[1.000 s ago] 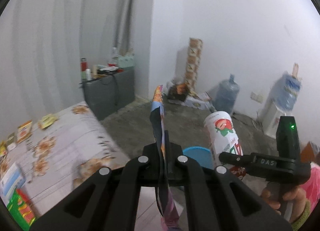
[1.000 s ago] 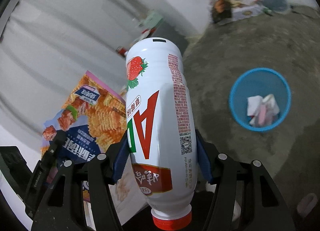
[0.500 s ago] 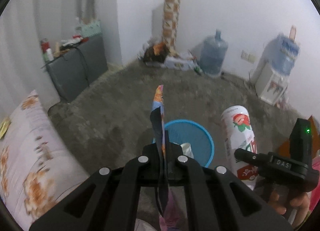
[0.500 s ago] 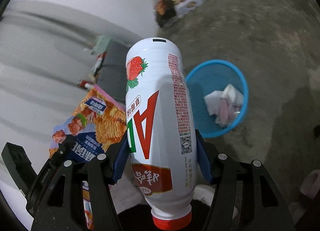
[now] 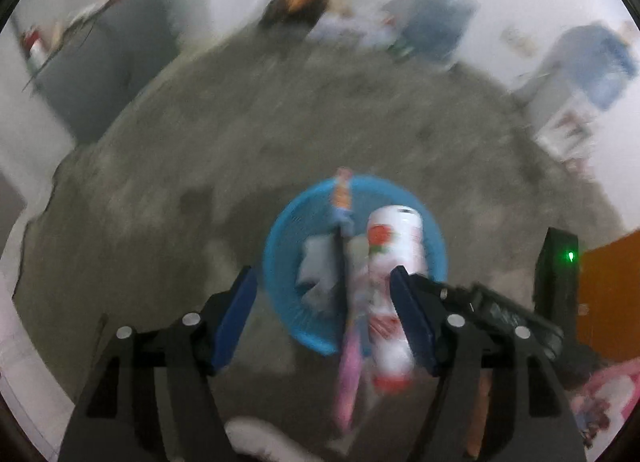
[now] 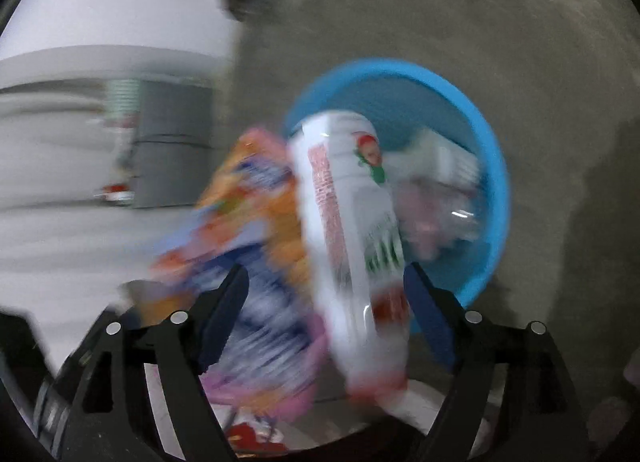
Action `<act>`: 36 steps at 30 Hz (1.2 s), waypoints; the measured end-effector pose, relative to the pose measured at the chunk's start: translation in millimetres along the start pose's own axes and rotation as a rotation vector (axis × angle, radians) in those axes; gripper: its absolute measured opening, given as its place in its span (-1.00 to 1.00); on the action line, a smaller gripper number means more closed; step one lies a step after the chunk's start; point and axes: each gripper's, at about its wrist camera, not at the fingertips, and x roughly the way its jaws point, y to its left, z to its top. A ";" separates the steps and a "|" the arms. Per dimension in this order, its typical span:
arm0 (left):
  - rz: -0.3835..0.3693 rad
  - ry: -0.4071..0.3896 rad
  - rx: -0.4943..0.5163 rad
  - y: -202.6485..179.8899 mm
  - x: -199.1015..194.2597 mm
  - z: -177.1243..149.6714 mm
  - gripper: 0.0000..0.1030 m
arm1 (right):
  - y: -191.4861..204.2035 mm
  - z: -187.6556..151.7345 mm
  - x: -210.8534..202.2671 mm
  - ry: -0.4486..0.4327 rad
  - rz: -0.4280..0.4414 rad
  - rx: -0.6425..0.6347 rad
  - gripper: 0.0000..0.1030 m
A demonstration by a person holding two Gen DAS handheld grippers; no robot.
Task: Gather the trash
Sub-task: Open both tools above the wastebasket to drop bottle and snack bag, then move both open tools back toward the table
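so both grippers are pointed down at the grey concrete floor (image 5: pixel 360 122), everything's pretty smeared with blur. biggest task thing is the blue trash basket (image 5: pixel 280 230), sitting on the floor below and just past the fingertips, with some crumpled white and pinkish paper (image 6: pixel 440 166) already inside it against the far wall.

left gripper (image 5: pixel 324 302): its jaws are opening, blue pads spread wide. the snack bag (image 5: pixel 342 198) sits between them seen edge-on, a thin strip running from near the camera out over the basket's near rim, closer to the right pad. neither pad is pressing on it, so it's let go.

right gripper (image 6: pixel 326 302): jaws opening too. the white drink bottle (image 6: pixel 352 230) with the strawberry print and red cap lies between the pads, cap end toward the camera and its base out over the basket's near-left rim. it's tilted and leaning toward the right pad; i think there's a gap on both sides, but the blur makes the right-hand contact hard to call. the snack bag shows here too, flat-on, just left of the bottle and overlapping the left finger.

in the left view the bottle sits just right of the bag, above the basket opening.
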 end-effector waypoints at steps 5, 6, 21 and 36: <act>0.008 0.017 -0.069 21.9 -5.0 -13.9 0.30 | -13.4 -22.5 -7.7 -0.024 -0.016 -0.012 0.34; 0.015 0.011 -0.069 25.5 -11.6 -14.7 0.30 | -14.1 -27.6 -13.1 -0.035 -0.016 -0.023 0.34; -0.002 -0.243 -0.036 44.0 -177.5 -61.6 0.50 | 63.9 -100.4 -102.3 -0.203 0.089 -0.287 0.50; 0.102 -0.466 -0.291 166.9 -315.6 -248.1 0.60 | 201.1 -230.3 -108.0 -0.073 0.224 -0.748 0.60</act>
